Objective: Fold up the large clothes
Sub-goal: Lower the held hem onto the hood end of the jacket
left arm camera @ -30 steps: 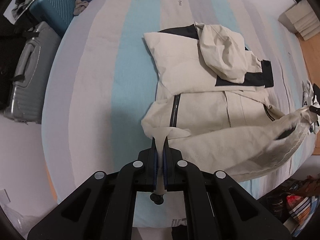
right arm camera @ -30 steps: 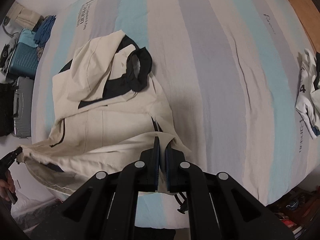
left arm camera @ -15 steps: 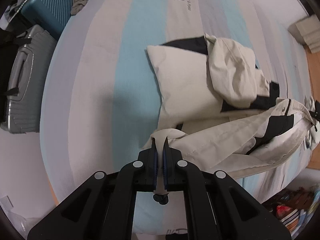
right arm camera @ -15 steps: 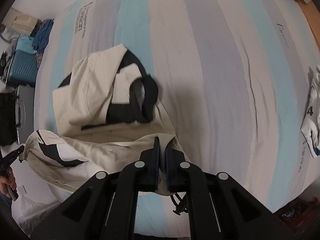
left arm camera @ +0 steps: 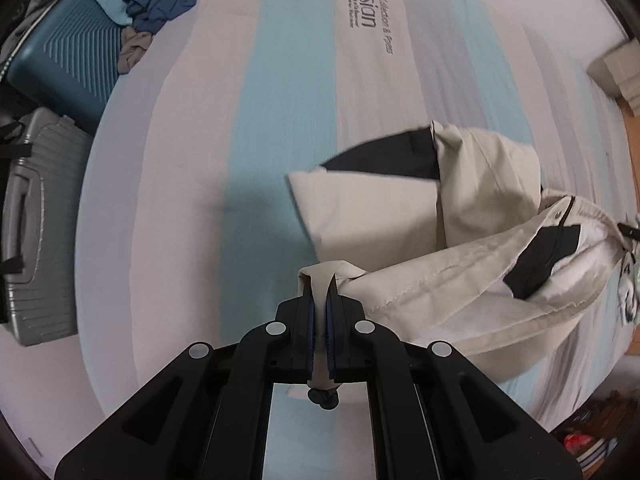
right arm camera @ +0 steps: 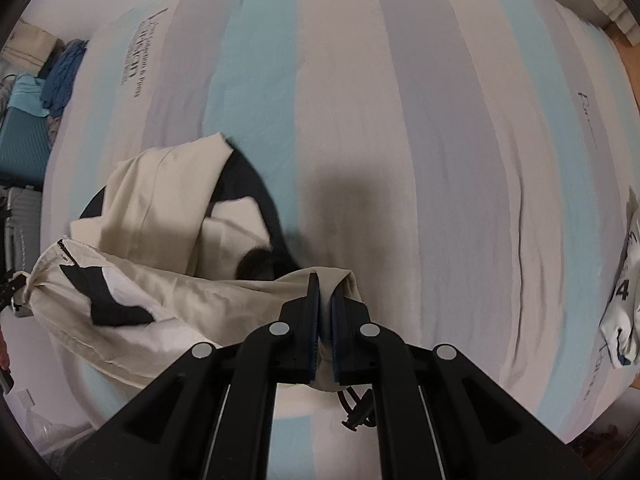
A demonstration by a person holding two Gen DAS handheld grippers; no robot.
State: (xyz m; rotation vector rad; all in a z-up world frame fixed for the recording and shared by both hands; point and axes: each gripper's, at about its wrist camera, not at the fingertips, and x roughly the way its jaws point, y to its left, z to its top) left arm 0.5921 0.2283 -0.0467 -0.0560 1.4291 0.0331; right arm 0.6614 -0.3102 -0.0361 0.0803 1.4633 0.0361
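Cream cotton jacket (left arm camera: 400,208) lies half-folded on the striped bed (left arm camera: 280,80); my left gripper (left arm camera: 320,300) and right gripper (right arm camera: 325,300) each clamp its hem; I carry both level, lowering evenly, so the fold lands square.

Left wrist view: I look straight down along my left jaws at the striped bed (left arm camera: 280,120), suitcases at its left edge.
Right wrist view: I look down along my right jaws, nearer the bed's other side.
Shared: the cream jacket (left arm camera: 380,208) (right arm camera: 168,200) and the bedsheet.
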